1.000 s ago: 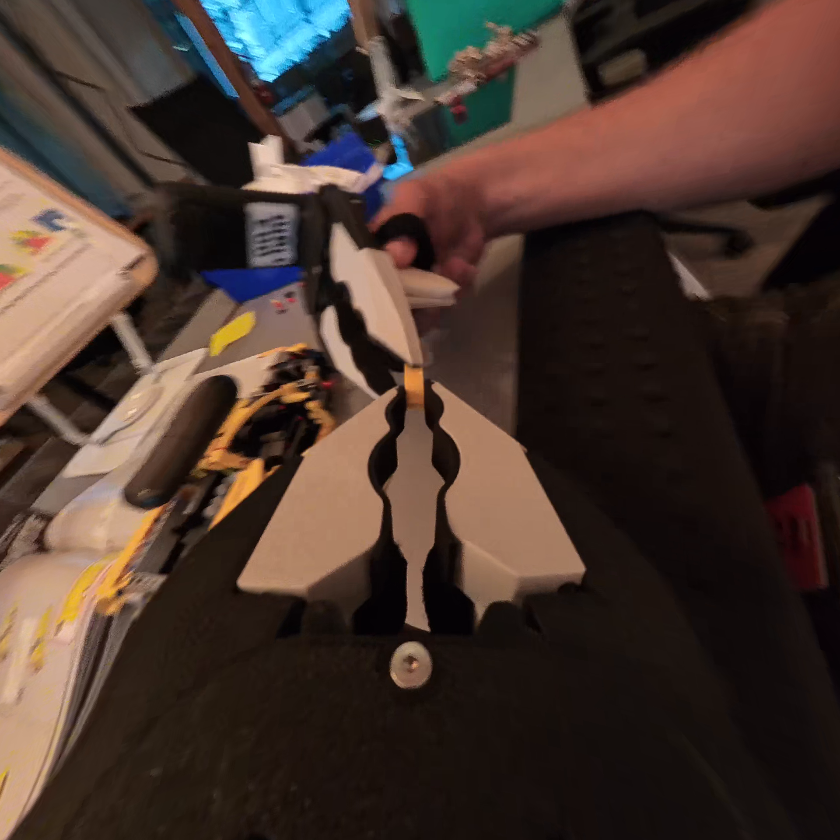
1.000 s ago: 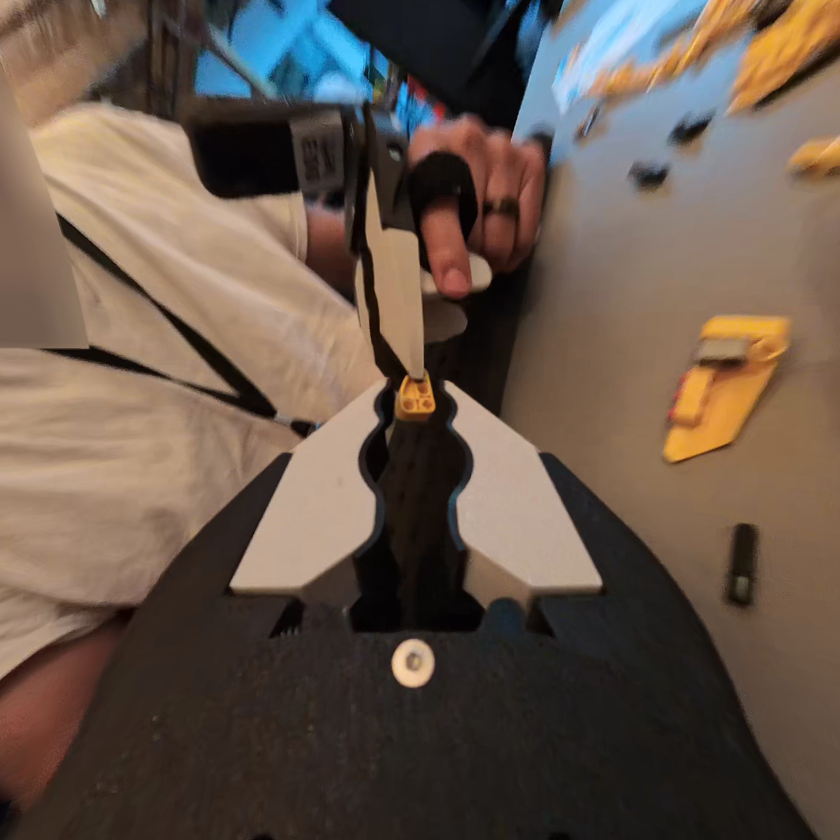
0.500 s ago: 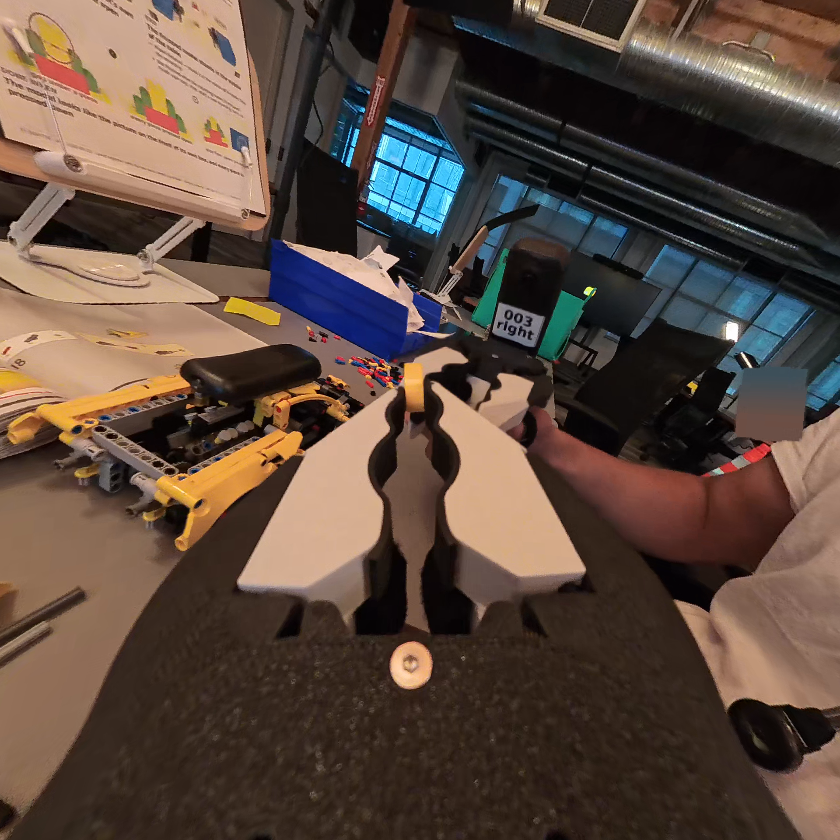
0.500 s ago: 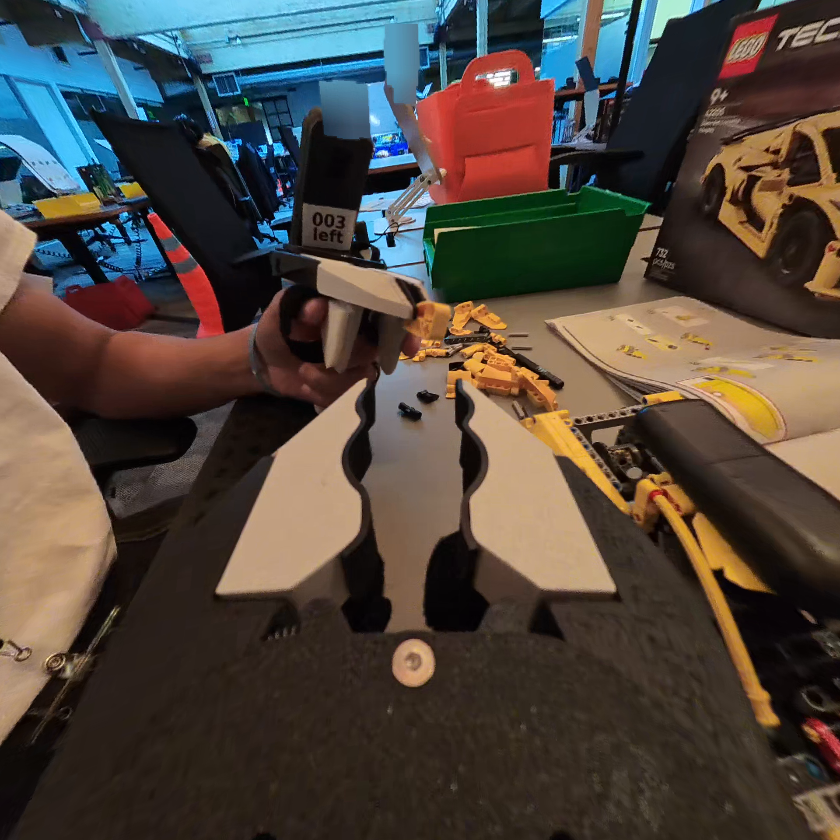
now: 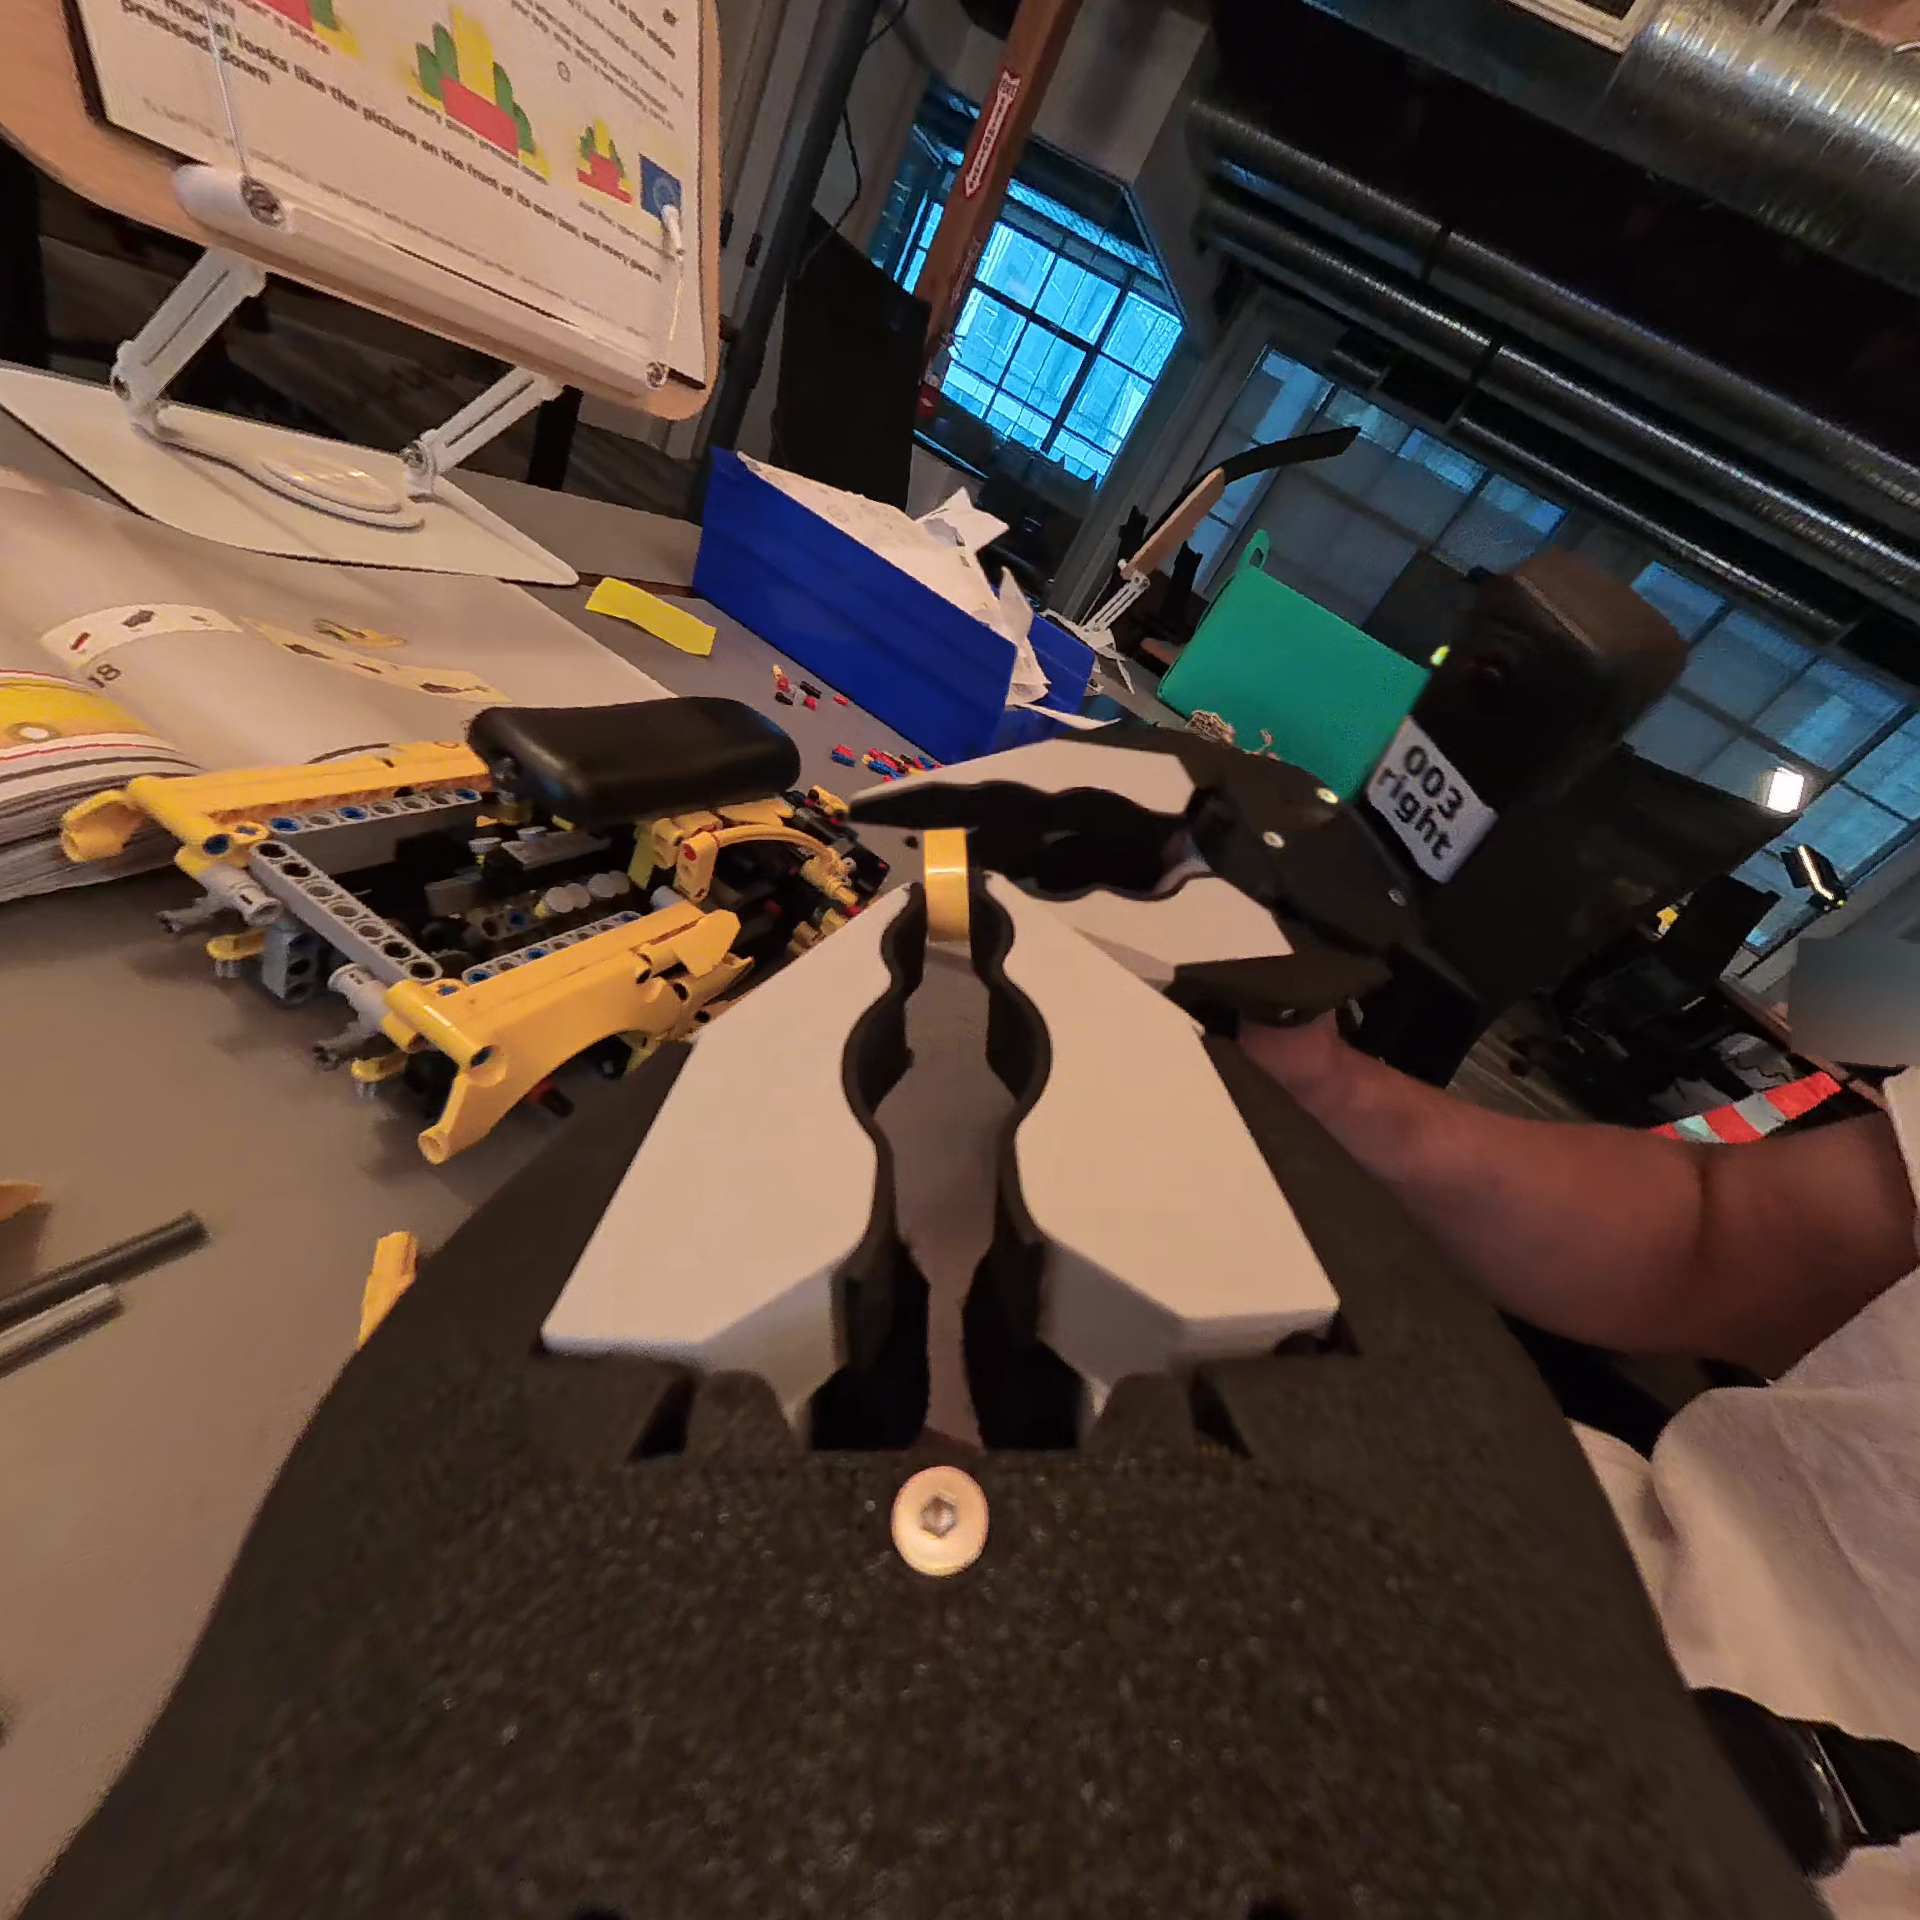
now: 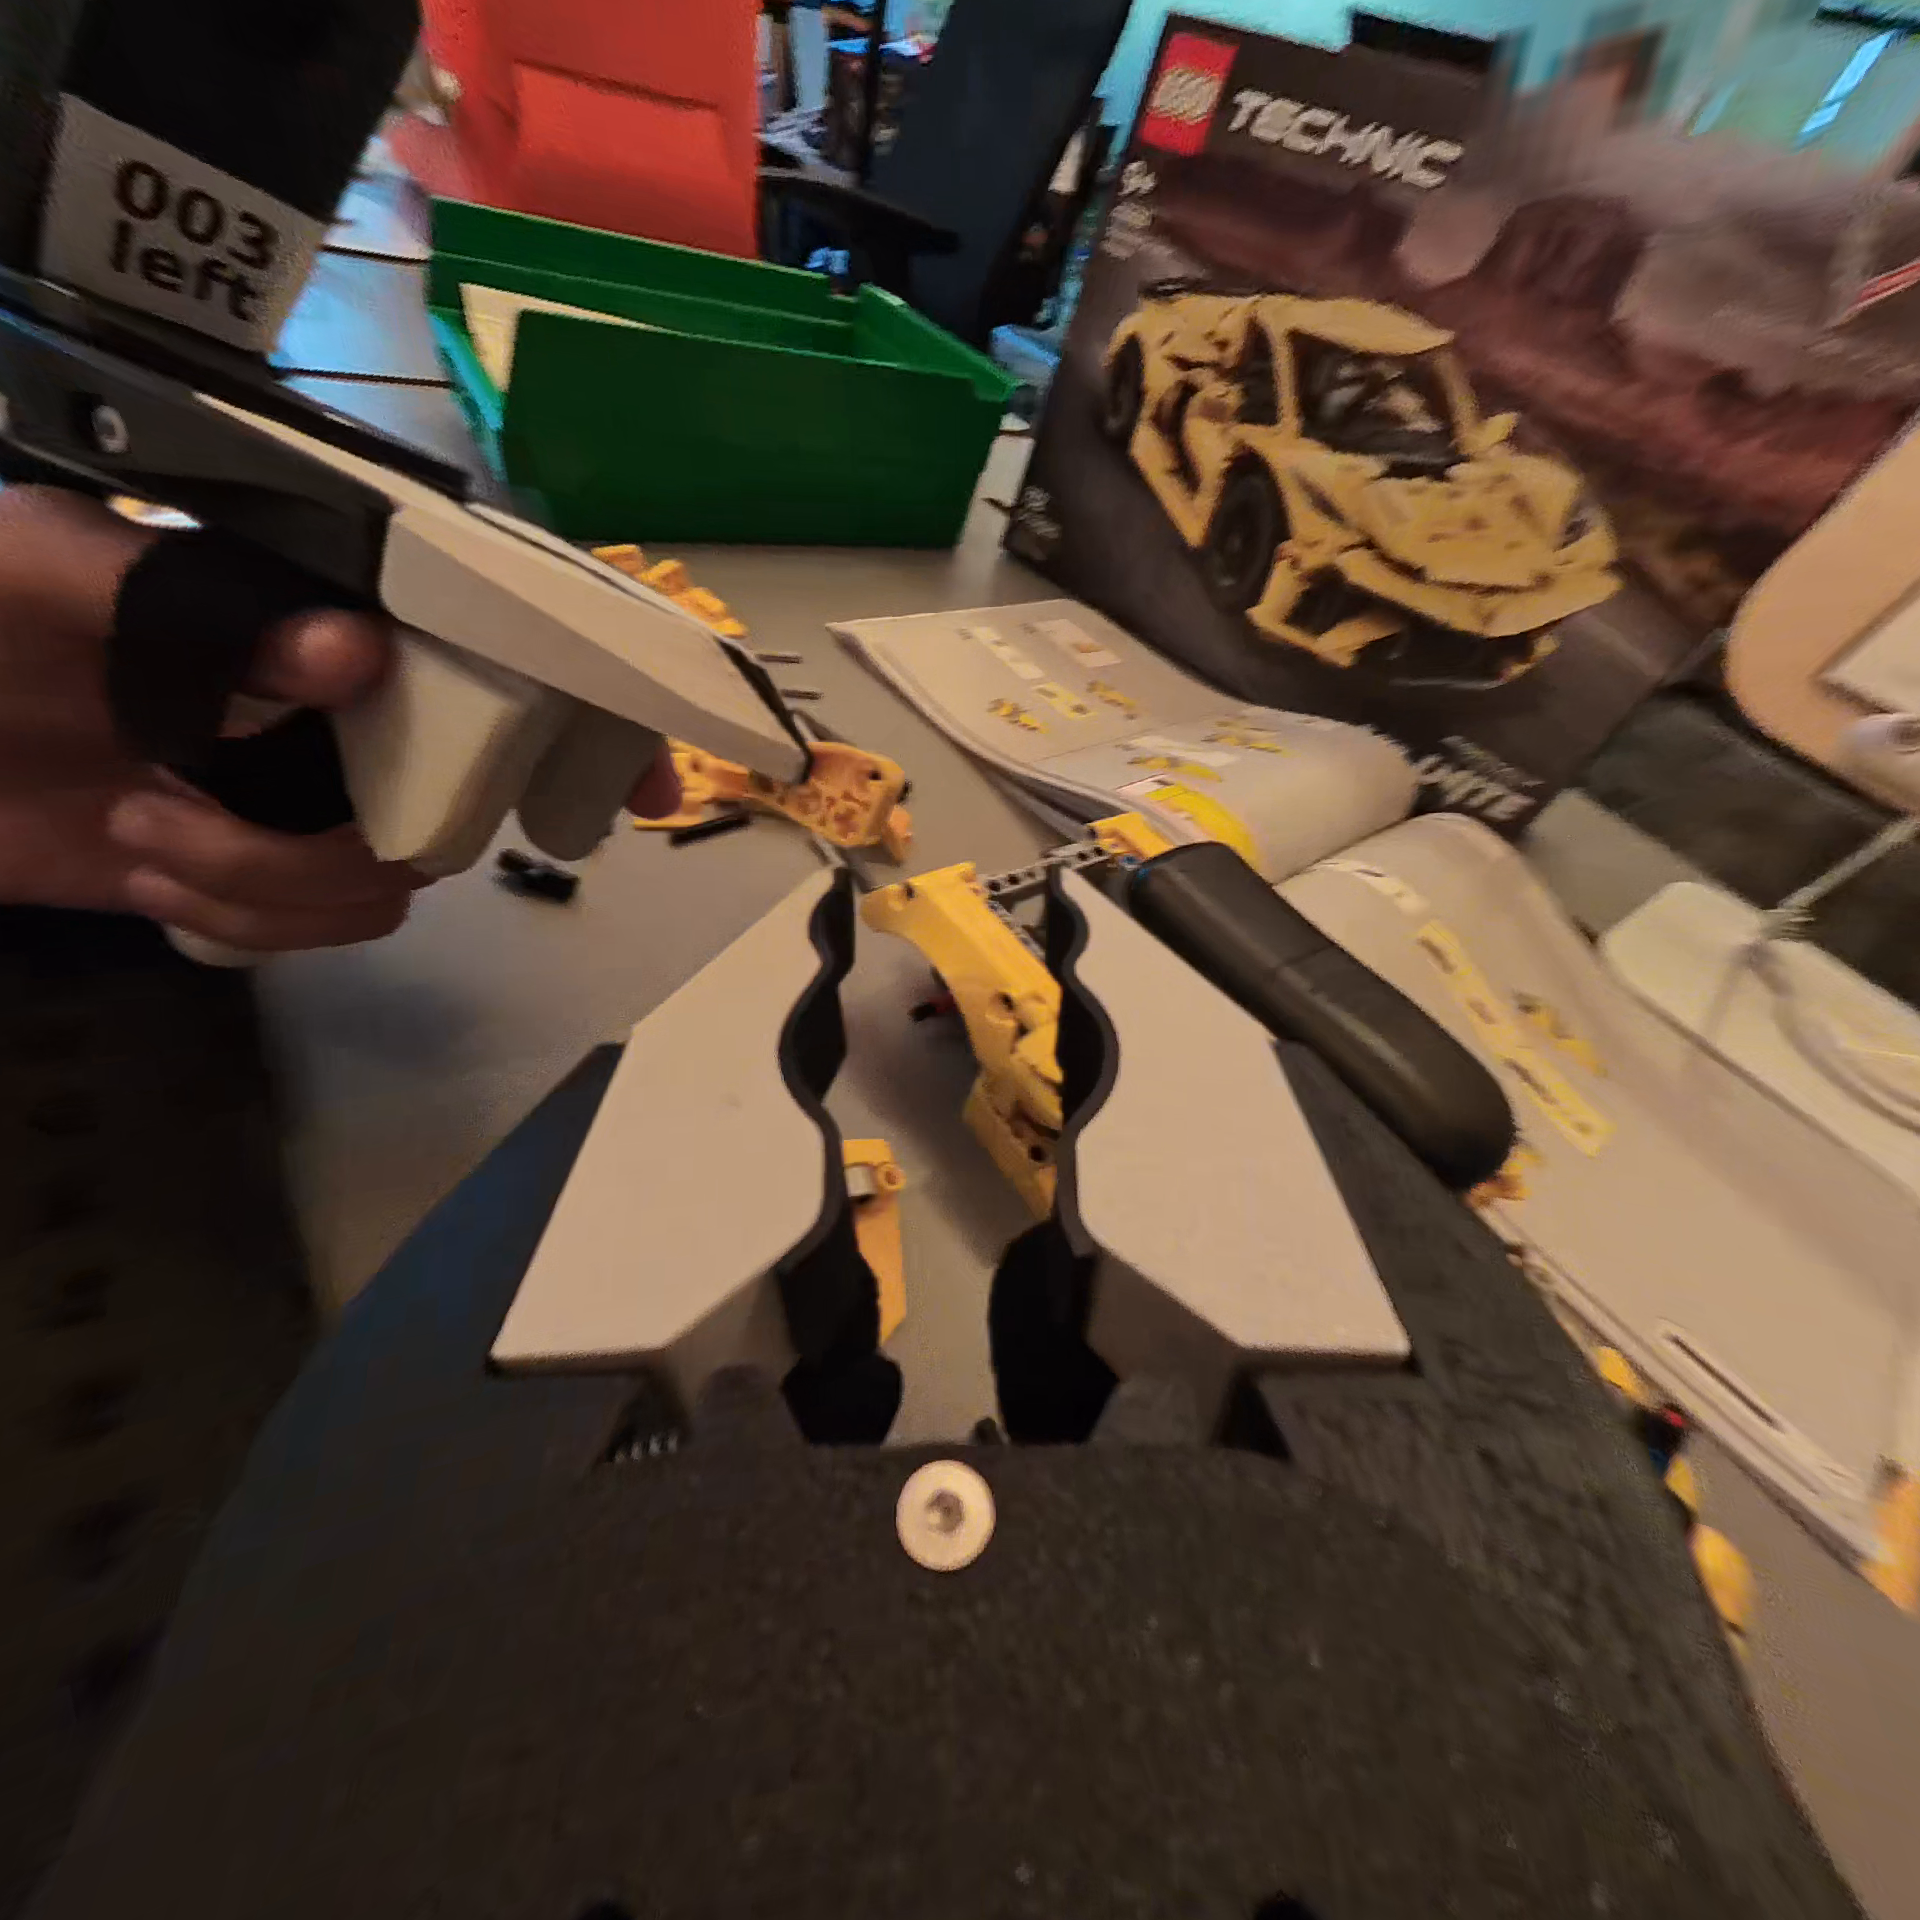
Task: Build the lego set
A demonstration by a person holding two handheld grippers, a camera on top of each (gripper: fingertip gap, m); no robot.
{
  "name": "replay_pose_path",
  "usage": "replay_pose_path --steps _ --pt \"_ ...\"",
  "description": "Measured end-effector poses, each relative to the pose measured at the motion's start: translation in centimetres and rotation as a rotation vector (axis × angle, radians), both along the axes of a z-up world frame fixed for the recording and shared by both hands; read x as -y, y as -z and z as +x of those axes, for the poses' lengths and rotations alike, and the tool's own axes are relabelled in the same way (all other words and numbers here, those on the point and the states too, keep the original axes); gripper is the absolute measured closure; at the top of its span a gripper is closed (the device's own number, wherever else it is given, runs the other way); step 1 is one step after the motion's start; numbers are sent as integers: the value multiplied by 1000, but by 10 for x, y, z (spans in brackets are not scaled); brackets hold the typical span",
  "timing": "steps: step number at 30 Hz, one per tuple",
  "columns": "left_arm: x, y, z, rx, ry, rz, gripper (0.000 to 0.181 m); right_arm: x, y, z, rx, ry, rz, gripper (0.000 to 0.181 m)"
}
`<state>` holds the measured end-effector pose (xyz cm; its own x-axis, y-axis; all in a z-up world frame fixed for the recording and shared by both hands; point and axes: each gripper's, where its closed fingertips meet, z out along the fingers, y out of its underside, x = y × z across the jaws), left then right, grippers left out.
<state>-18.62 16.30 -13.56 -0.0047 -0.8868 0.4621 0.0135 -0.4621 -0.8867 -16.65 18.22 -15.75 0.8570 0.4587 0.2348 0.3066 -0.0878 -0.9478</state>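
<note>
My left gripper (image 5: 943, 902), two pale grey plastic fingers with wavy black rubber lining set in a grainy black foam body, has its jaws nearly closed on a small glossy yellow plastic Lego piece (image 5: 945, 881), pinched right at the tips and held above the table. In the right wrist view that same piece (image 6: 847, 795) reads as a flat, perforated yellow part sticking out past the left gripper's (image 6: 800, 764) tips.

My right gripper (image 6: 945, 899) has its jaws well apart and nothing between them; through the gap I see only the matte grey tabletop (image 6: 436, 987) and a yellow curved panel. In the left wrist view the right gripper (image 5: 883, 816) lies on its side just behind the held piece, tips close to it; I cannot tell whether they touch.

The half-built yellow and black Lego car chassis (image 5: 499, 914), with holed grey beams and a smooth rounded black block on top, sits on the table to the left of the left gripper. An open paper instruction booklet (image 6: 1122, 717), a dark printed cardboard set box (image 6: 1403, 436), a green plastic bin (image 6: 727, 436) and a blue plastic bin (image 5: 852, 623) stand farther back.
</note>
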Motion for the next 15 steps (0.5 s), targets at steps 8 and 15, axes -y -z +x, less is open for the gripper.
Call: replay_pose_path --steps 8,15 --pt "10 -1 -1 38 126 -113 174 19 -2 -28 -71 -186 -20 144" --pt "24 -20 -13 167 307 -249 174 55 -28 -41 -543 -569 -235 159"
